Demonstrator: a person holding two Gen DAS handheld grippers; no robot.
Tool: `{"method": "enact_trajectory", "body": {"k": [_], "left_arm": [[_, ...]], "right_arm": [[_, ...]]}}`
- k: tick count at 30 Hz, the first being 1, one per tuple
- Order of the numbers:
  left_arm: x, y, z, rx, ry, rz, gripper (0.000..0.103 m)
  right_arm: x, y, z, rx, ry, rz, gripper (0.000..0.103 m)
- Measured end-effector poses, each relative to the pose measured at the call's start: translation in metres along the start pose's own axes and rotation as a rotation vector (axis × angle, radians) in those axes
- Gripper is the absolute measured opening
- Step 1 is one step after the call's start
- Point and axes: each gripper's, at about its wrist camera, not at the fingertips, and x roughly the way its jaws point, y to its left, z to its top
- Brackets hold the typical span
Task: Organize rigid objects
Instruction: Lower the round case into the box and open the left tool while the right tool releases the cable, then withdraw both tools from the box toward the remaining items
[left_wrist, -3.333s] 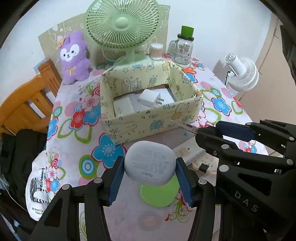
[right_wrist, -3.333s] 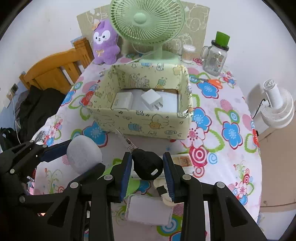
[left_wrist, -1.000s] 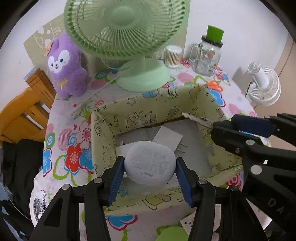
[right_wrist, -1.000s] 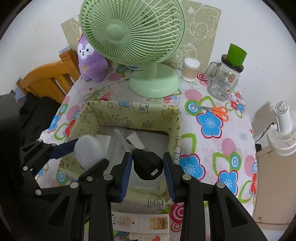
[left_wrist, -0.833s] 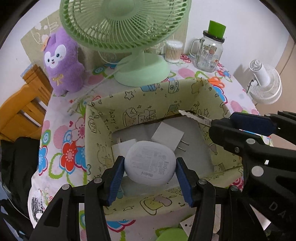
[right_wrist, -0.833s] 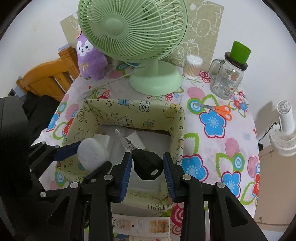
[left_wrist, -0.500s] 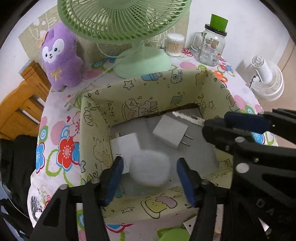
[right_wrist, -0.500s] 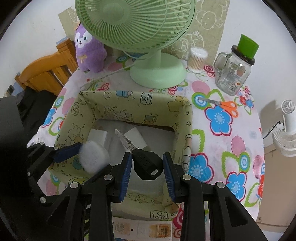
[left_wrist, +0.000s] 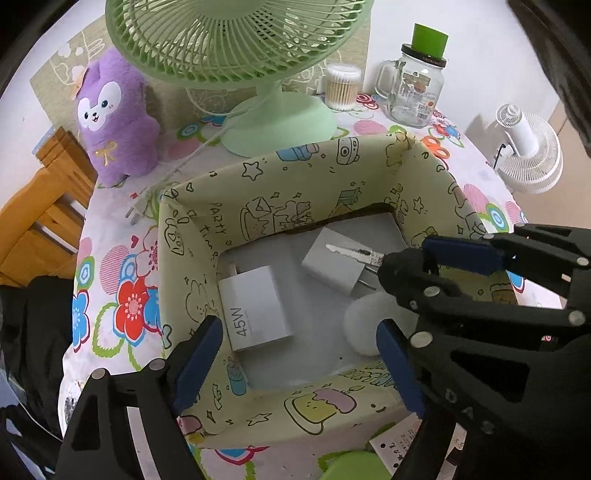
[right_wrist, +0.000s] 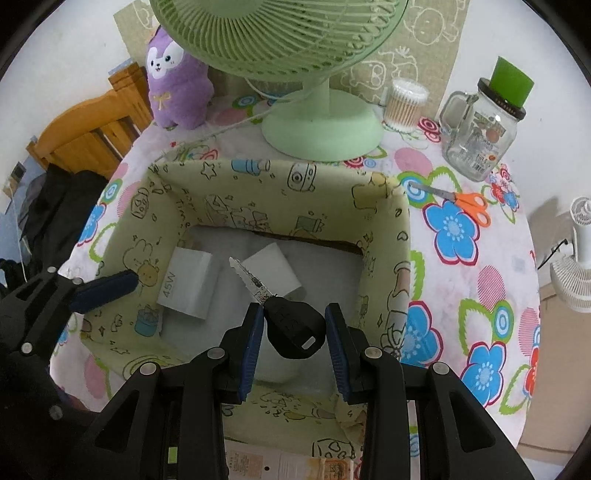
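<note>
A pale yellow cartoon-print box (left_wrist: 258, 206) (right_wrist: 384, 229) stands on the flowered table. Inside lie a white 45W charger (left_wrist: 255, 310) (right_wrist: 186, 284), a white plug adapter (left_wrist: 334, 269) (right_wrist: 275, 271) and a white earbud case (left_wrist: 364, 325) (right_wrist: 277, 363). My left gripper (left_wrist: 299, 365) is open and empty over the box's near wall. My right gripper (right_wrist: 294, 328) is over the box; the black-headed key (right_wrist: 293, 326) sits between its pads, blade (left_wrist: 354, 253) pointing forward, the left pad looking slightly apart from it.
A green fan (left_wrist: 266, 66) (right_wrist: 317, 74), purple plush (left_wrist: 110, 114), cotton-swab jar (right_wrist: 404, 105) and glass mug jar (right_wrist: 480, 136) stand behind the box. Orange scissors (right_wrist: 461, 199) lie right of it. A white fan (left_wrist: 528, 155) is at far right; a wooden chair (right_wrist: 88, 136) at left.
My left gripper opened and the earbud case dropped into the box, coming to rest near the front right. Both grippers moved forward over the box; the key stays in the right one.
</note>
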Motion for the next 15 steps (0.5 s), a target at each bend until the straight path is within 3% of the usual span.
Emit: {"method": "enact_trajectory", "body": {"k": [10,12,15], "left_arm": [[-0.002,-0.001,0.000,0.004,0.010,0.013,0.088],[-0.005,-0.001,-0.001,0.008,0.010,0.015,0.089],[-0.009,0.000,-0.002,0.009,0.007,0.026,0.092]], "right_arm": [[0.001,0.000,-0.001,0.006,-0.012,-0.013,0.039],[-0.002,0.000,-0.001,0.010,-0.025,-0.016,0.052],[-0.009,0.002,-0.001,0.011,-0.049,-0.002,0.063]]}}
